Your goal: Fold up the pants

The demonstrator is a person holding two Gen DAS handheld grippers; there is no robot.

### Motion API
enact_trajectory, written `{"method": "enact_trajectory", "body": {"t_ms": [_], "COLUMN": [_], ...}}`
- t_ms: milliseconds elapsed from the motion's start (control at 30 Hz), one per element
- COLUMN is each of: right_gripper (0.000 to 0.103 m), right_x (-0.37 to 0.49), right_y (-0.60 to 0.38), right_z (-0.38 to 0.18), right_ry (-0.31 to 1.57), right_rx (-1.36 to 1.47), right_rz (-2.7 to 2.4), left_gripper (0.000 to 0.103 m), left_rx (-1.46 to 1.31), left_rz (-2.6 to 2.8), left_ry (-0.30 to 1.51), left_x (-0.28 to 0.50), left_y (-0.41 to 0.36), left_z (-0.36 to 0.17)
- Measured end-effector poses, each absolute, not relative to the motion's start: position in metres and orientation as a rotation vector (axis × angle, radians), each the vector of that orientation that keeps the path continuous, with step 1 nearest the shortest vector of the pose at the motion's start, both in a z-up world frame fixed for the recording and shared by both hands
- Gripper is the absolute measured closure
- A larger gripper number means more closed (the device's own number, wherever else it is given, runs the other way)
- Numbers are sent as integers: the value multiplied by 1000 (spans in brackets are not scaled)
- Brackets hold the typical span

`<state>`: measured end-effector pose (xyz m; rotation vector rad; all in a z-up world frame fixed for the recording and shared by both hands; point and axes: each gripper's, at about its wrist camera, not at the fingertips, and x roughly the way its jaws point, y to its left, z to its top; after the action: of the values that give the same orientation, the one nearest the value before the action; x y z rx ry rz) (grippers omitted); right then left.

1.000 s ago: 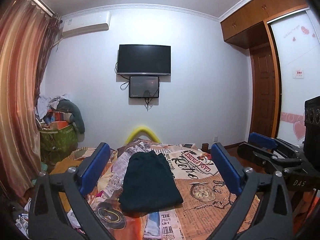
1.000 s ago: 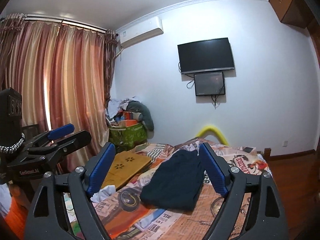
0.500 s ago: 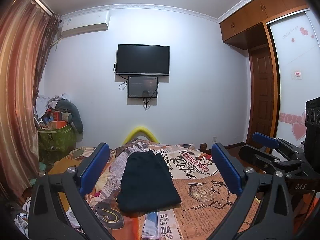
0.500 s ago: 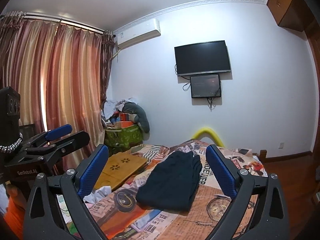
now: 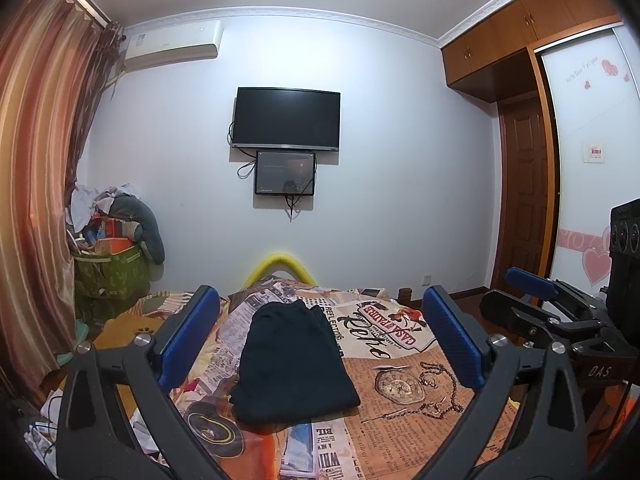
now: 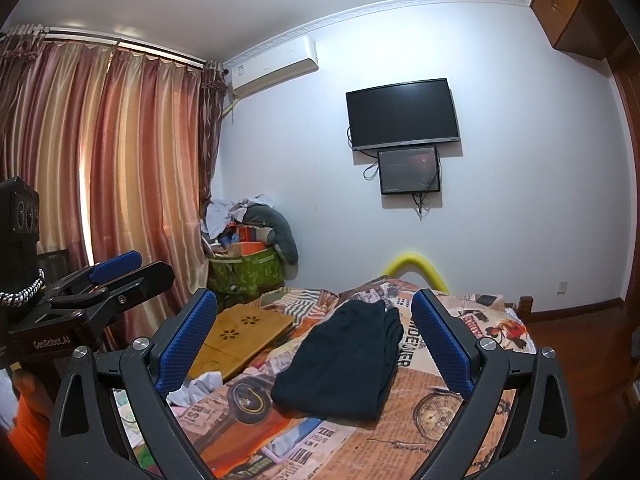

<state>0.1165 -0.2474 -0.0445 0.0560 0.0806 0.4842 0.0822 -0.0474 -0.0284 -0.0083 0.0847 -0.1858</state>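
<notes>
The dark pants point(image 5: 294, 360) lie folded into a compact rectangle on the bed's newspaper-print sheet point(image 5: 400, 380). They lie flat, with nothing touching them. My left gripper point(image 5: 320, 300) is held level above the near end of the bed, open and empty, and the pants show between its blue pads. My right gripper point(image 6: 315, 300) hovers the same way, open wide and empty, with the pants point(image 6: 344, 360) ahead of it. Each gripper also shows at the edge of the other's view: the right gripper point(image 5: 532, 284) and the left gripper point(image 6: 116, 264).
A wooden lap tray point(image 6: 244, 332) rests on the bed's left side beside crumpled white paper point(image 6: 200, 386). A green bin piled with clothes point(image 5: 112, 272) stands by the curtain. A yellow foam arch point(image 5: 280, 264) marks the bed's far end. A wardrobe point(image 5: 524, 208) stands on the right.
The right gripper's jaws have spread wider. The pants and the left gripper have not moved.
</notes>
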Motion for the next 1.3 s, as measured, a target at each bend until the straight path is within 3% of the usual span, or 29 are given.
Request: {"method": "enact_trajectory", "body": {"t_ms": [233, 1300], "right_gripper": [1, 0], "right_x": [116, 114], "right_y": [-250, -250], "right_z": [-44, -40], "right_ry": [80, 84], "right_rx": [67, 74], "right_rz": [473, 460], "left_gripper": [0, 0], "left_rx": [-16, -26], "left_rz": [-184, -225], "left_ry": [95, 125], "left_x": [86, 92], "left_y": [-47, -42], "left_z": [-29, -32]}}
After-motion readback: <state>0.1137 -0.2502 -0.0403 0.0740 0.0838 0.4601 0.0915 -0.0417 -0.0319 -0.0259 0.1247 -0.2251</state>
